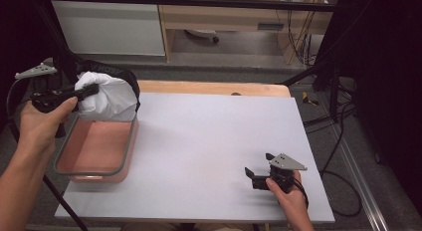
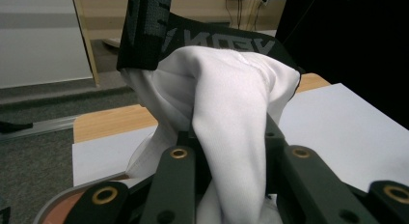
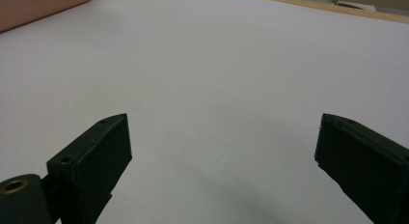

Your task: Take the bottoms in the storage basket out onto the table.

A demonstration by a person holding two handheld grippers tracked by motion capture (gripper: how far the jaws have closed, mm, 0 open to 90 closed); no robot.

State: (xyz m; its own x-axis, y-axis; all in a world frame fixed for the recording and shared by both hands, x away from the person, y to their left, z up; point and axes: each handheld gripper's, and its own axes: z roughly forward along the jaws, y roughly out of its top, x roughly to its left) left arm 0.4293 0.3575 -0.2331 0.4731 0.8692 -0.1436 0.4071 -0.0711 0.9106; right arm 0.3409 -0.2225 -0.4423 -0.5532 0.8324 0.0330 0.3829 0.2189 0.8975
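A white cloth garment (image 1: pixel 107 96) with a black elastic band (image 1: pixel 112 70) hangs over the far end of a pink bin (image 1: pixel 82 170). My left gripper (image 1: pixel 90 89) is shut on the garment's white fabric (image 2: pixel 231 137), which bulges up between the two black jaws, the lettered black band (image 2: pixel 193 35) arching above it. My right gripper (image 1: pixel 258 167) rests low on the white table cover (image 1: pixel 214 141) near the front right, open, with nothing between its fingertips (image 3: pixel 103 151); bare white surface lies ahead of it.
The pink bin with a grey rim (image 1: pixel 128 146) sits at the table's left edge. A wooden strip (image 1: pixel 214 87) borders the far side. Cables (image 1: pixel 338 141) trail on the floor at the right, with cabinets (image 1: pixel 109 27) behind.
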